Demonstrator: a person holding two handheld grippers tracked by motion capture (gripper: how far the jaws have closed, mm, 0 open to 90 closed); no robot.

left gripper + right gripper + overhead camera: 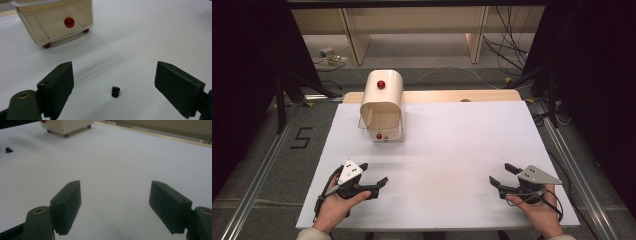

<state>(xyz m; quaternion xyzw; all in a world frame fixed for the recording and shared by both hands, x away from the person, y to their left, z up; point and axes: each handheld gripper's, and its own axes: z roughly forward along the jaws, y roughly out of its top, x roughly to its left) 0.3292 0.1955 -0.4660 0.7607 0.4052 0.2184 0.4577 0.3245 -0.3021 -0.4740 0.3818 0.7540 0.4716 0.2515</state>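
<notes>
Two grippers idle, both wide open and empty: left gripper (373, 174), right gripper (501, 174). Small black piece (115, 91) lies on the white surface (452, 145) just ahead of the left gripper, between its jaws. Cream box (382, 106) with red knob (69, 22) sits far left. Risk: piece is tiny, so the pads could nudge it away or close over it.

"5" on the floor (301, 138)
</notes>
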